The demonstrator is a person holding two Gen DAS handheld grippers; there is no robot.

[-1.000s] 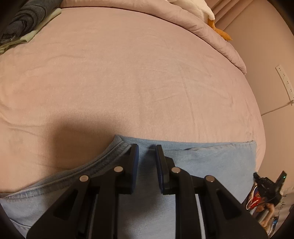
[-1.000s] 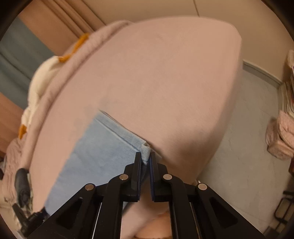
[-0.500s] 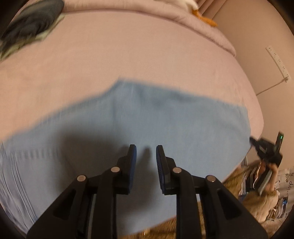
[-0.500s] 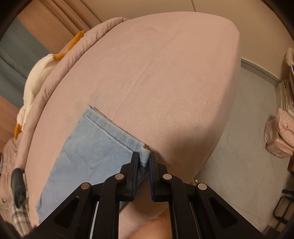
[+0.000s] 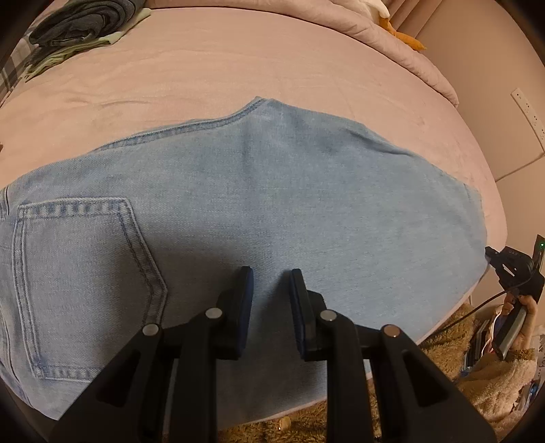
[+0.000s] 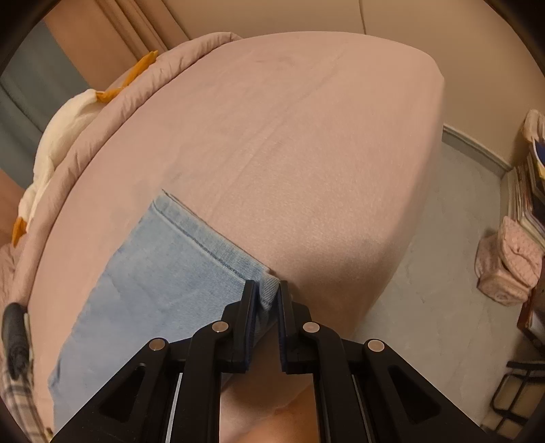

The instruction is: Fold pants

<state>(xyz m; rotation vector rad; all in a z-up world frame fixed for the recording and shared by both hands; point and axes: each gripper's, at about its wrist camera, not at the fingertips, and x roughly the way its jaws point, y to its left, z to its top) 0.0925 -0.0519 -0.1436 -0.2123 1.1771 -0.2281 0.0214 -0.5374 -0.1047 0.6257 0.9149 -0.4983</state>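
Light blue jeans (image 5: pixel 272 191) lie flat on the pink bed, back pocket (image 5: pixel 85 272) at the left in the left wrist view. My left gripper (image 5: pixel 269 283) hovers above the seat of the jeans, jaws open and empty. In the right wrist view the folded leg end (image 6: pixel 163 272) reaches the bed's near edge. My right gripper (image 6: pixel 266 293) is at the hem corner (image 6: pixel 267 289), which sits between its jaws; the jaws stand a little apart around the cloth.
A folded dark garment pile (image 5: pixel 78 24) lies at the bed's far left. A pink duvet (image 5: pixel 391 44) and white-orange plush (image 6: pixel 64 136) lie along the far side. The floor (image 6: pixel 442 289), pink bags (image 6: pixel 507 265) and a wall socket strip (image 5: pixel 528 112) are to the right.
My left gripper has let go of the jeans' edge and pulled back and up, so the whole seat shows now. My right gripper's jaws have eased apart slightly at the hem.
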